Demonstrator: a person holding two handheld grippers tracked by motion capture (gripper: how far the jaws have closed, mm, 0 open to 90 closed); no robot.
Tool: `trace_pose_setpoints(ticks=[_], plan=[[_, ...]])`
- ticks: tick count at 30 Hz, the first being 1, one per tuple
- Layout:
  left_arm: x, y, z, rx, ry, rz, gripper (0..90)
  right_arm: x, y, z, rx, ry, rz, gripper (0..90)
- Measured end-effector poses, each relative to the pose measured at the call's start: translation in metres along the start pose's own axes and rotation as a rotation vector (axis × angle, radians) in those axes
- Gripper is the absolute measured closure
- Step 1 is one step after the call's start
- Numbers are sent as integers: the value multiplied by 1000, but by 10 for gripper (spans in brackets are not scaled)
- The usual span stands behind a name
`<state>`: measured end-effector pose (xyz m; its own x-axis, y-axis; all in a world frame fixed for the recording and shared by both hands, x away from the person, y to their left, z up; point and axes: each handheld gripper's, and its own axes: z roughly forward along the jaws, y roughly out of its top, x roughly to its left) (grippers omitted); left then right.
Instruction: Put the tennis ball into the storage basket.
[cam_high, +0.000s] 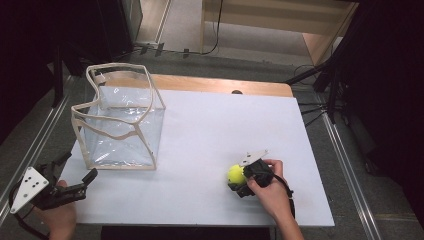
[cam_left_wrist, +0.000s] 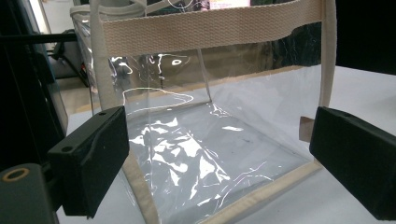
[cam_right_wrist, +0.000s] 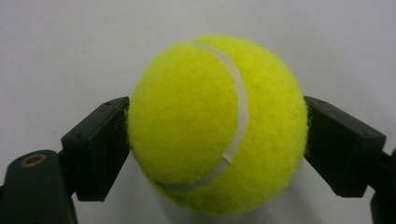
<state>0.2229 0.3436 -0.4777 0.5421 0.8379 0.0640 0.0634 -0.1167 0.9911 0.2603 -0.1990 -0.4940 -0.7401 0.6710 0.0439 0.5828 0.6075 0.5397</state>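
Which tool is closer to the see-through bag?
The left tool. It sits open just off the clear bag's near corner, jaws facing it. The right tool is farther away across the white table, closed on the tennis ball.

**Felt, film, webbing and matt plastic**

The tennis ball (cam_right_wrist: 217, 123) is fuzzy yellow felt with a smooth, pale seam. The bag (cam_high: 120, 120) has walls of clear, glossy plastic film, creased and catching glare, edged with coarse woven beige webbing. The worktop (cam_high: 215, 130) wears a smooth, matt white sheet; bare wood shows along its far edge. Both sets of tongs, left (cam_high: 77, 167) and right (cam_high: 236, 181), look like matt black plastic.
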Motion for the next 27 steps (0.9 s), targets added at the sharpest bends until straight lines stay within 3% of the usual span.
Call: trace_pose_setpoints(ticks=[4,27], plan=[[0,0,0,0,0,1,53,-2,-1,0,8,24,12,228],[0,0,0,0,-3,0,53,-3,16,-5,9,31,-11,232]])
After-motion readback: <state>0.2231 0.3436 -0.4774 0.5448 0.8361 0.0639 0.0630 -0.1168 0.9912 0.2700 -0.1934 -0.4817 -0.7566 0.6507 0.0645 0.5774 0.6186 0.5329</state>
